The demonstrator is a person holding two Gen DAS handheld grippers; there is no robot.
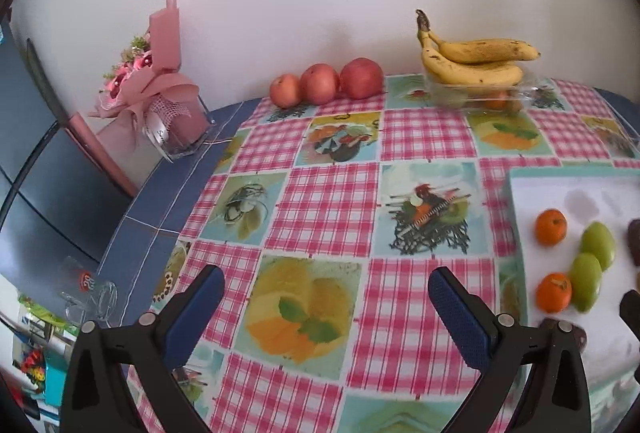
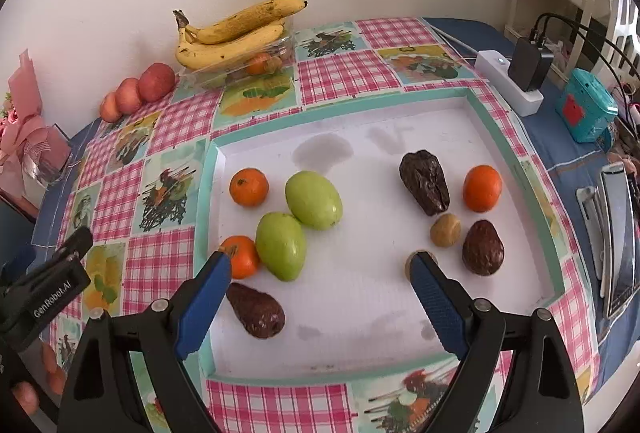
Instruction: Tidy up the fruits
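A white tray [image 2: 360,313] holds three oranges [image 2: 248,187], two green mangoes [image 2: 314,205], three dark brown avocados [image 2: 425,181] and two small tan fruits [image 2: 445,230]. My right gripper [image 2: 320,267] is open and empty, hovering over the tray's near part, its left finger close to an orange [image 2: 242,257] and an avocado [image 2: 256,309]. My left gripper [image 1: 326,283] is open and empty above the checked tablecloth, left of the tray [image 1: 560,189]. Three red apples [image 1: 324,83] sit by the wall. Bananas [image 1: 472,61] rest on a clear box [image 1: 480,95].
A pink bouquet in a glass vase [image 1: 160,101] stands at the table's far left. A white power strip with a black charger [image 2: 516,81], a teal box [image 2: 586,105] and phones [image 2: 616,233] lie right of the tray. Glassware [image 1: 92,293] sits below the left table edge.
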